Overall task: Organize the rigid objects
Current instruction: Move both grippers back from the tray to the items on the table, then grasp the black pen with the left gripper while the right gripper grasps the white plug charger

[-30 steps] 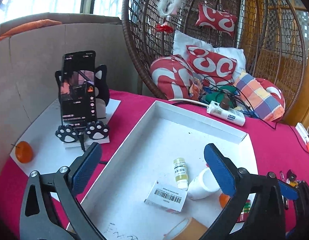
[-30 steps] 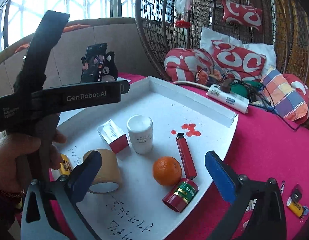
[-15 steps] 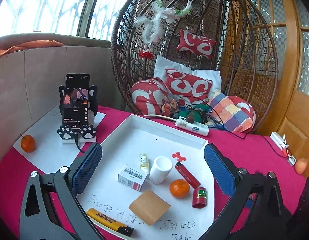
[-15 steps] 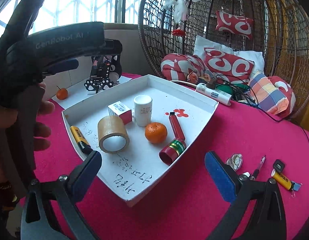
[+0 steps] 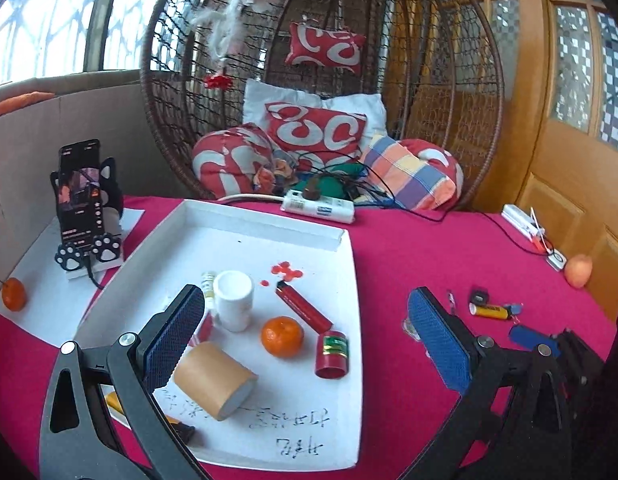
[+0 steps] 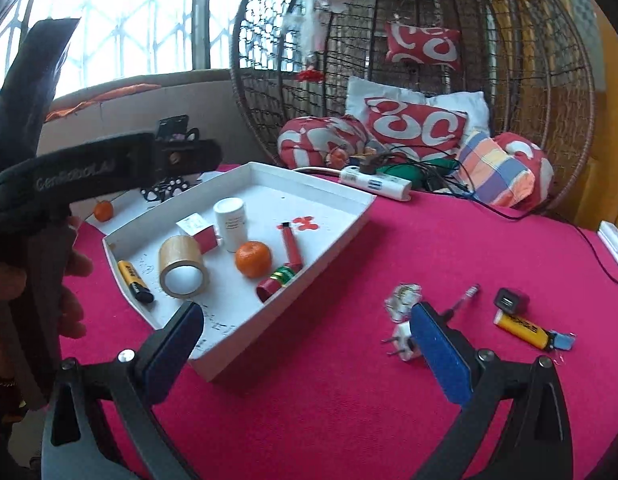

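**Between picks: tray part-filled, small items waiting on the cloth**

Both claws released and empty. Left gripper (image 5: 305,340) hovering above the near half of the white tray (image 5: 265,224); right gripper (image 6: 307,350) hanging over bare red tablecloth (image 6: 409,240) just beside the tray's right corner, nothing between the pads.

Looks like the gap between one drop-off and the next fetch. Loose on the cloth, right of the tray: a yellow lighter (image 6: 523,330), a small black adapter (image 6: 511,300), a white plug (image 6: 403,344) partly behind the right finger, a crumpled clear wrapper (image 6: 403,298) and a thin pen-like stick (image 6: 463,298). Next move probably calls for swinging the right claw towards that cluster, dropping low and lining the pads across one narrow item.

Inside the tray: tape roll (image 6: 183,270) lying on its side, orange (image 6: 253,258), white bottle (image 6: 230,224) upright, red-and-white box (image 6: 199,232), long red stick (image 6: 291,246), red-and-green can (image 6: 277,282) on its side, a second yellow lighter (image 6: 133,280) by the near-left wall, and a small vial (image 5: 207,282) behind the bottle
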Action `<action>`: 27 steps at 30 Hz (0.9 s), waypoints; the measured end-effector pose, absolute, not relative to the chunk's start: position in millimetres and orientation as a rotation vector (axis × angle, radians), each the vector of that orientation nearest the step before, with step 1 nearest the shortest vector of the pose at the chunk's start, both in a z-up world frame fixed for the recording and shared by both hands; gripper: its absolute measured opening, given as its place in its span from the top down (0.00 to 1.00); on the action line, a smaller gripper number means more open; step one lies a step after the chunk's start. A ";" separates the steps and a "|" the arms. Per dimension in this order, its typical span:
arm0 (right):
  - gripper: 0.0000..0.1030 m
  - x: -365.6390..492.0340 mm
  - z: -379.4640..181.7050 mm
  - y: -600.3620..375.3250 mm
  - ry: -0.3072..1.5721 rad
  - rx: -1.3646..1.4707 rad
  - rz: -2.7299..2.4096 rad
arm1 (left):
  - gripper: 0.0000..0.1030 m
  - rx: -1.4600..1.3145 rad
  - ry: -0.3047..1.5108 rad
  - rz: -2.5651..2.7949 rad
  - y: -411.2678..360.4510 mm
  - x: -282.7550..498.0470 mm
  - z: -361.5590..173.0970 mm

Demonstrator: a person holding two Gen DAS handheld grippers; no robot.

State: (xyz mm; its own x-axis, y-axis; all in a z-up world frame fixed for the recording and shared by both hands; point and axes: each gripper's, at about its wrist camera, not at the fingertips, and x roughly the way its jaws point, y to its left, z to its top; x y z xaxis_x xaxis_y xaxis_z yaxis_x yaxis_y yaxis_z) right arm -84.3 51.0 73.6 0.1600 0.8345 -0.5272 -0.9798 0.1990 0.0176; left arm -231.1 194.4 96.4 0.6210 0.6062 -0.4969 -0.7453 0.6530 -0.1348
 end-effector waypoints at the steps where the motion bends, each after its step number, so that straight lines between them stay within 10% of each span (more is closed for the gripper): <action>1: 0.00 -72.2 73.5 42.9 0.483 -0.347 1.308 | 0.00 -0.341 0.455 0.763 192.5 -223.3 94.4; 16: 0.00 70.6 49.9 -59.9 0.689 -0.016 0.991 | 0.00 -0.212 0.821 0.347 167.3 -59.2 53.4; 22: 0.00 77.0 42.0 -57.3 0.754 0.001 1.006 | 0.36 -0.158 0.949 0.346 173.5 -15.2 29.2; 27: 0.00 95.3 29.7 -69.3 0.849 0.106 0.977 | 0.40 -0.064 1.014 0.333 167.1 -0.2 16.7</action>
